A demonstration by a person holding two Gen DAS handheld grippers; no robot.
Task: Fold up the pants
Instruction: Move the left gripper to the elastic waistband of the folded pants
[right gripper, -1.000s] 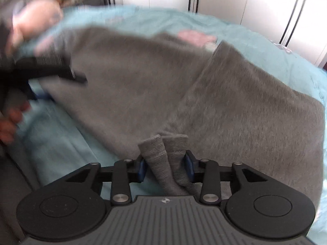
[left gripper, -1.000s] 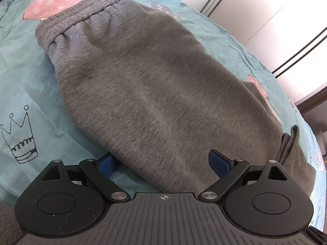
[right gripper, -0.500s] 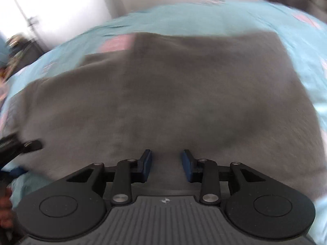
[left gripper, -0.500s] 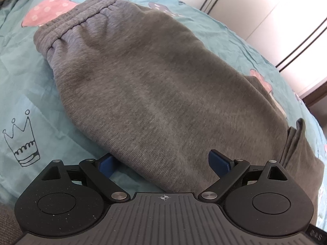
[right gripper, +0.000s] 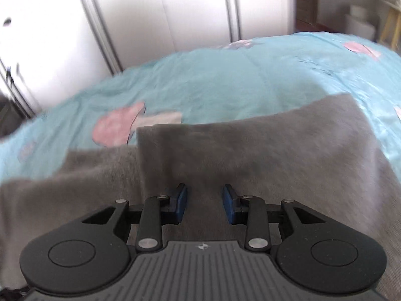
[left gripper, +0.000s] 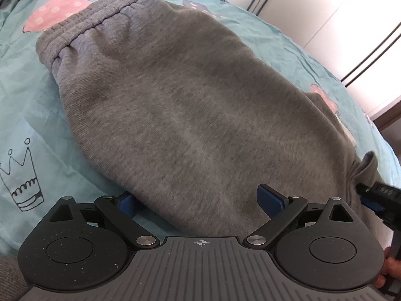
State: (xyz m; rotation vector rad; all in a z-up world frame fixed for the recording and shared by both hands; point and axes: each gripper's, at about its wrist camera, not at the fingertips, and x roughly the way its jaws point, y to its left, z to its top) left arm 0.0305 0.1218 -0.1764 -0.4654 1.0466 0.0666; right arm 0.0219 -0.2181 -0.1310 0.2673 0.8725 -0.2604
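No readable text, brand or number shows anywhere. White lettering on the other black gripper body [left gripper: 383, 190], at the right edge of the left wrist view, is too small to read.

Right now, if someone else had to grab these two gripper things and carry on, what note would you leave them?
Left gripper: open wide, low over the near edge of the grey pants, gripping nothing.
Right gripper: jaws closing, grey cloth lies under them but is not pinched; the view is blurred.
Pants: on the teal bedsheet, already folded into a compact shape, waistband at the far end, one layer doubled over the other in the right view.
Left to do: probably one more fold and a tidy-up.
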